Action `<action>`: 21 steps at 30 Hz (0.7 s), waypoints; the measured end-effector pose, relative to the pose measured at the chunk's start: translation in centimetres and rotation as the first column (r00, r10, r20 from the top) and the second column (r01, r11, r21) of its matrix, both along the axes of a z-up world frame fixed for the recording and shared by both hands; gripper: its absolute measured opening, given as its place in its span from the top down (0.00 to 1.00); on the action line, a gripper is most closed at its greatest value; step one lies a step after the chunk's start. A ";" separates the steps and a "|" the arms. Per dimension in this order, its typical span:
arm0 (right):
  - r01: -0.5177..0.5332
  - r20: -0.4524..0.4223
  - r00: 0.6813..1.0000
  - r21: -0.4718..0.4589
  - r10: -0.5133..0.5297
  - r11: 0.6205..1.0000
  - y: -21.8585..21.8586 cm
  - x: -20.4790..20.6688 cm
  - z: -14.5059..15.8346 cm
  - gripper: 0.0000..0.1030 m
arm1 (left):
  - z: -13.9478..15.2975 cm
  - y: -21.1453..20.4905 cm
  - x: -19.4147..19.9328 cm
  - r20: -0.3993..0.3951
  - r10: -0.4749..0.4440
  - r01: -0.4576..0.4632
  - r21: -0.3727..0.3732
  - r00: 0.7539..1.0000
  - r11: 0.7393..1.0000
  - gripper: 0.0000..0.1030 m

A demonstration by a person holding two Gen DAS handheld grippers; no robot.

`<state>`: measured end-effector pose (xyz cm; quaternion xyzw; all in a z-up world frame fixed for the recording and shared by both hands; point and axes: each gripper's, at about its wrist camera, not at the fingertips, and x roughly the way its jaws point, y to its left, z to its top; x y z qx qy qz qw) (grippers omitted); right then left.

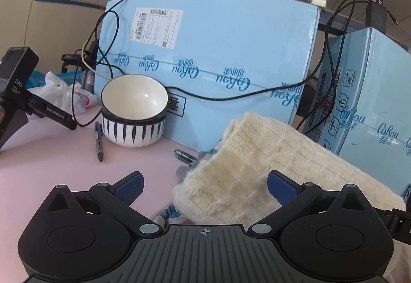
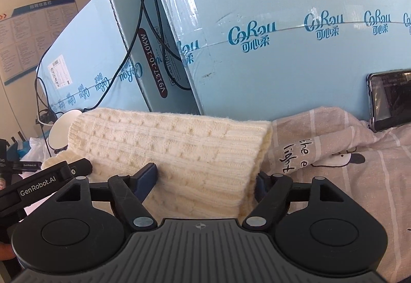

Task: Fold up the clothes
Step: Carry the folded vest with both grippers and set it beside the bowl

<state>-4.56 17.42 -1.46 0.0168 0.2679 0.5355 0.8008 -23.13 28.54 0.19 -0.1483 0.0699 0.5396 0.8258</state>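
A cream cable-knit sweater [image 1: 269, 154] lies folded on the pink table [image 1: 64, 170], in front of the blue boxes. My left gripper [image 1: 205, 186] is open, its jaws wide apart, with the sweater's near left corner between them. In the right wrist view the same sweater [image 2: 179, 147] fills the middle. My right gripper [image 2: 205, 180] is open around the sweater's near right edge; its right finger is mostly hidden behind the knit. The left gripper's body [image 2: 43, 180] shows at the lower left of that view.
Stacked striped bowls [image 1: 133, 113] and a pen [image 1: 99, 142] sit left of the sweater. Large blue cardboard boxes [image 1: 205, 52] with black cables stand behind. A pink striped printed garment [image 2: 346, 154] lies right of the sweater, and a phone [image 2: 390, 100] leans on a box.
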 end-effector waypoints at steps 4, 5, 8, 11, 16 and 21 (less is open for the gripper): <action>0.008 -0.022 1.000 0.020 -0.008 1.000 -2.2 -0.4 1.5 0.29 | 1.0 -1.1 -0.2 0.016 0.016 -0.017 0.065 1.000 0.998 0.00; 0.007 -0.019 1.000 0.021 -0.006 1.000 -3.0 -0.5 1.9 0.28 | 1.5 -1.8 -0.3 0.019 0.010 -0.011 0.078 1.000 0.997 0.00; 0.006 0.002 1.000 0.018 -0.006 1.000 -5.0 -1.1 2.5 0.18 | 2.7 -4.0 -0.5 0.028 -0.011 0.008 0.110 1.000 0.994 0.00; -0.001 0.032 0.999 0.012 0.001 1.000 -7.1 -1.7 2.9 0.13 | 2.9 -6.5 -0.8 0.054 -0.054 0.050 0.084 0.997 0.995 0.00; -0.031 0.067 0.997 0.019 0.030 0.999 -10.4 -2.2 2.6 0.05 | 2.6 -11.2 -1.3 0.101 -0.105 0.101 0.042 0.989 0.994 0.00; -0.017 0.140 0.990 0.067 0.008 0.998 -13.7 -2.1 2.0 0.03 | 2.0 -15.2 -0.4 0.108 -0.018 0.007 0.102 0.994 0.995 0.00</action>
